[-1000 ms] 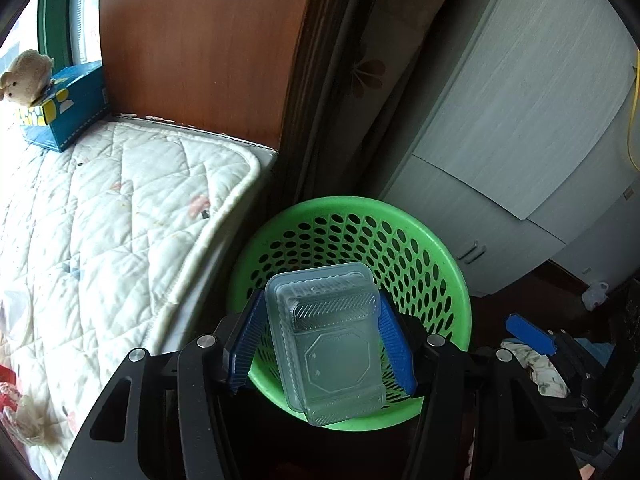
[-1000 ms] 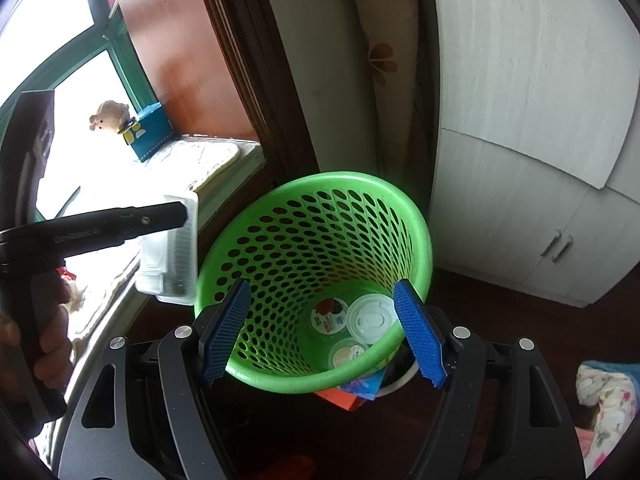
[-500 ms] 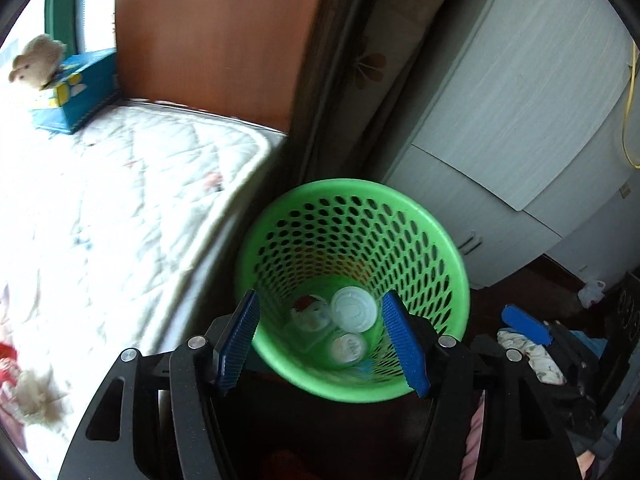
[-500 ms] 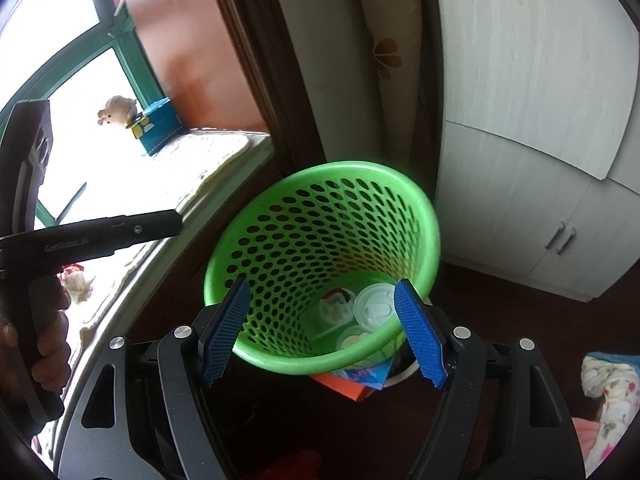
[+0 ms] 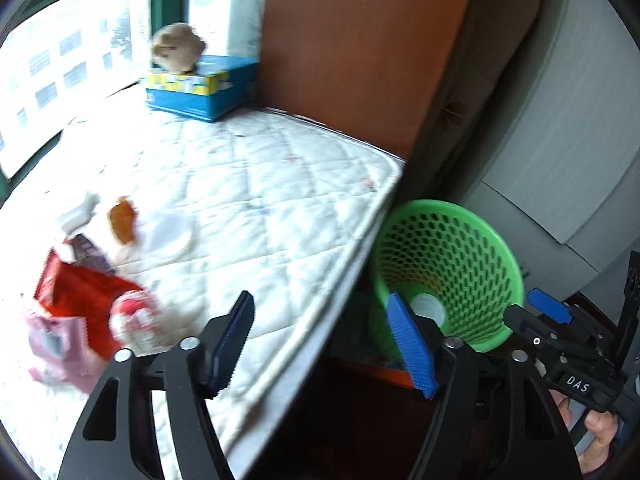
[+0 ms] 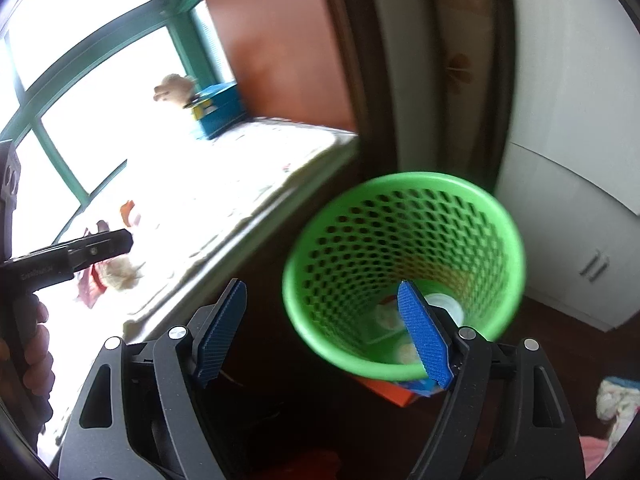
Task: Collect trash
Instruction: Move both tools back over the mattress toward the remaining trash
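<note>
A green perforated waste basket (image 5: 460,256) (image 6: 404,240) stands on the floor beside the bed, with cups and lids at its bottom. My left gripper (image 5: 324,344) is open and empty, over the mattress edge left of the basket. My right gripper (image 6: 324,336) is open and empty, at the basket's near left rim. Trash lies on the white quilted mattress (image 5: 248,200): a red wrapper (image 5: 80,300), a pink packet (image 5: 56,352), a white lid (image 5: 172,236) and an orange piece (image 5: 122,220). The left gripper also shows in the right wrist view (image 6: 96,252).
A blue box (image 5: 200,88) with a plush toy (image 5: 178,46) on it sits at the mattress's far end by the window. A brown panel (image 5: 352,52) and white cabinets (image 6: 568,140) stand behind the basket. Cloth (image 6: 616,400) lies on the floor at right.
My left gripper dropped the clear plastic container into the basket, then swung left towards the mattress and its trash. My right gripper shifted left, so the basket now sits to its right.
</note>
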The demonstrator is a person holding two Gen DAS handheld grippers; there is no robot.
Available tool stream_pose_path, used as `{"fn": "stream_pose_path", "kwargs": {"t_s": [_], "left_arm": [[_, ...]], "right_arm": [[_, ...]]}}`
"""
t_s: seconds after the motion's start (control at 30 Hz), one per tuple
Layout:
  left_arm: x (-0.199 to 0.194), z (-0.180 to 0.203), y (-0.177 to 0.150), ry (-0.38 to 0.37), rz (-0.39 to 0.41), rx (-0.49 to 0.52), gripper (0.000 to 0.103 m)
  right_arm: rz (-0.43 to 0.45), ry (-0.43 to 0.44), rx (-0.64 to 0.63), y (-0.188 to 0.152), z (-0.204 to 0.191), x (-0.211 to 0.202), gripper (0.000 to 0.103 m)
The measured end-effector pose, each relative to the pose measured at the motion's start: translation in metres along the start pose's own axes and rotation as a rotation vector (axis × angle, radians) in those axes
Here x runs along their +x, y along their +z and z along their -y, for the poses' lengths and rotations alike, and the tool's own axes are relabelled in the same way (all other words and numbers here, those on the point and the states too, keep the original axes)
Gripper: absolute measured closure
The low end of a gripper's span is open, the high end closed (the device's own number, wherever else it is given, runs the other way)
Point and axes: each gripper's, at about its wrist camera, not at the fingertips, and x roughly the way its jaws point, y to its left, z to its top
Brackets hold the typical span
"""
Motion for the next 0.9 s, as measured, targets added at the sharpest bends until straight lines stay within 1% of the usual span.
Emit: {"fn": "stream_pose_path", "kwargs": {"t_s": [0.13, 0.33, 0.43, 0.5, 0.7, 0.77, 0.9], "left_arm": [[-0.023, -0.041, -0.013, 0.044, 0.024, -0.064, 0.034], [-0.045, -0.105, -0.029, 0.116, 0.052, -0.187, 0.034], [-0.054, -0.138, -0.039, 0.163, 0.061, -0.241, 0.026], [-0.059, -0.157, -0.045, 0.185, 0.063, -0.275, 0.026], [-0.071, -0.206, -0.065, 0.231, 0.047, -0.407, 0.024], [-0.073, -0.219, -0.073, 0.227, 0.040, -0.466, 0.023], [-0.075, -0.241, -0.086, 0.235, 0.032, -0.579, 0.019]], "right_arm": [[-0.014, 0.036, -0.045, 0.004, -0.030, 0.009, 0.025], [-0.024, 0.098, -0.108, 0.010, -0.074, 0.020, 0.025], [-0.033, 0.125, -0.142, 0.012, -0.097, 0.026, 0.024], [-0.039, 0.143, -0.161, 0.013, -0.110, 0.030, 0.024], [-0.067, 0.206, -0.214, 0.015, -0.150, 0.047, 0.022], [-0.082, 0.233, -0.230, 0.014, -0.164, 0.054, 0.022], [-0.100, 0.283, -0.277, 0.013, -0.194, 0.069, 0.022]]}}
